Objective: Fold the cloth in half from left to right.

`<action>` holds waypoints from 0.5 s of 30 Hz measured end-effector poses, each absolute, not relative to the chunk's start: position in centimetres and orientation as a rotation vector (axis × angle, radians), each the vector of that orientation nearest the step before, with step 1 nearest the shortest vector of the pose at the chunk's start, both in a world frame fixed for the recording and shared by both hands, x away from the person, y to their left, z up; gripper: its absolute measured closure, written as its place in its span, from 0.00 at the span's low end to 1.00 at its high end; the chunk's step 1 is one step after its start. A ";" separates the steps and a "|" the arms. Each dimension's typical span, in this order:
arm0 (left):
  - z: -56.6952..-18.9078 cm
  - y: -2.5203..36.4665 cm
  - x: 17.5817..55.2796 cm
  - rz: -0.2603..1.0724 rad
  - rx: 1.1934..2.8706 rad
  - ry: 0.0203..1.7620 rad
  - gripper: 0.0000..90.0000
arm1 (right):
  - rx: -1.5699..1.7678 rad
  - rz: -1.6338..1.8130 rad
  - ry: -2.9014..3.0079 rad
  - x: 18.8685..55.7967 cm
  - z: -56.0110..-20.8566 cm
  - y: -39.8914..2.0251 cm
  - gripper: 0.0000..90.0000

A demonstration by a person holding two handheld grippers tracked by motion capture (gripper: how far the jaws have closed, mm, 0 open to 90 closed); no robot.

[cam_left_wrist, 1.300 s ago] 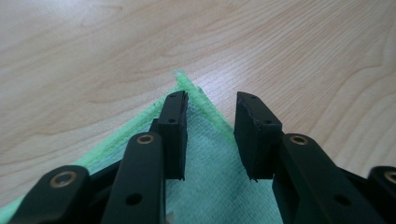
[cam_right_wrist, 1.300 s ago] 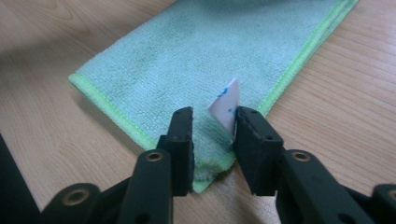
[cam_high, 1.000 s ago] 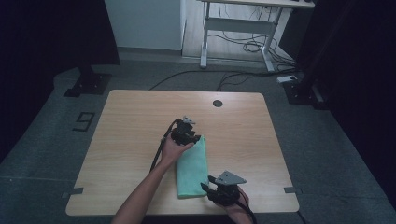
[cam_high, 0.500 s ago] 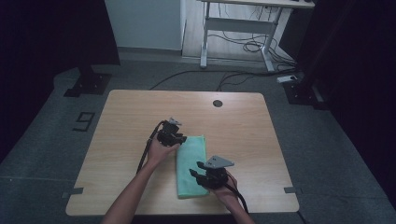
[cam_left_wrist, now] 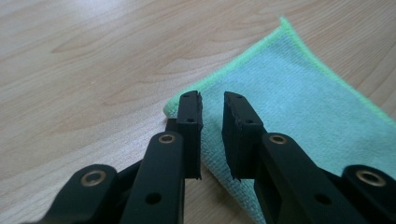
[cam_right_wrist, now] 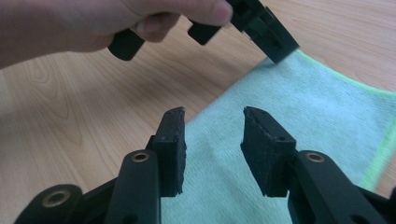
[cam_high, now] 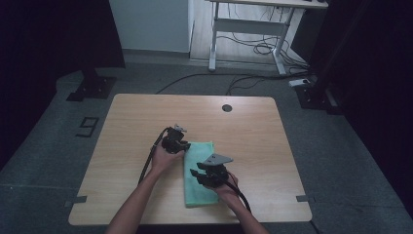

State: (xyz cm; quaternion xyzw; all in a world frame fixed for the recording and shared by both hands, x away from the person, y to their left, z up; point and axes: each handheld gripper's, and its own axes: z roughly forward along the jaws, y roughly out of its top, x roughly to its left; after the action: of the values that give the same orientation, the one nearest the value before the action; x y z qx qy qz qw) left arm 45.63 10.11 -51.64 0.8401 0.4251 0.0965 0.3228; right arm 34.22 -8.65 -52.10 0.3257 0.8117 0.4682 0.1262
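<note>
worktop (cam_high: 136,122): light wood, sits in the middle of the high view, dark round hole (cam_high: 227,107) near its far edge

cloth (cam_high: 198,173): green/teal microfibre, folded into a long strip, lying flat in the lower middle of the high view, runs from about mid-worktop down toward the near edge

left gripper (cam_high: 181,145): parked at the cloth's top left corner in the high view. In its own view the fingers (cam_left_wrist: 190,122) are only a narrow gap apart, nothing pinched, and the cloth corner (cam_left_wrist: 299,93) sits right under and past the tips

right gripper (cam_high: 196,174): lower middle of the high view, over the cloth's left long edge. Fingers (cam_right_wrist: 172,140) spread moderately wide in its own view, empty, cloth below them

left hand (cam_right_wrist: 93,23): upper left of the right gripper view, wrapped around the other gripper, whose tip comes down at the cloth's edge

floor: grey carpet, white "9" marking (cam_high: 86,126) left of the worktop
</note>
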 end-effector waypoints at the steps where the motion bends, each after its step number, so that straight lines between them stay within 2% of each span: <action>1: -51.9 10.0 45.7 0.256 2.204 1.121 0.86 | 0.950 1.355 2.371 34.6 -52.2 -8.2 0.66; 15: -52.9 10.1 46.0 0.235 2.215 1.137 0.87 | 0.997 1.270 2.375 36.9 -53.3 -6.0 0.67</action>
State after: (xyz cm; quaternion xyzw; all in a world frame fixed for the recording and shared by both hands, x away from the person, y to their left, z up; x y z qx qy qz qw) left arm 45.99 10.14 -52.94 0.8406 0.4316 0.0891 0.3150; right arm 36.95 -5.99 -53.31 0.3440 0.8195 0.4381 0.1345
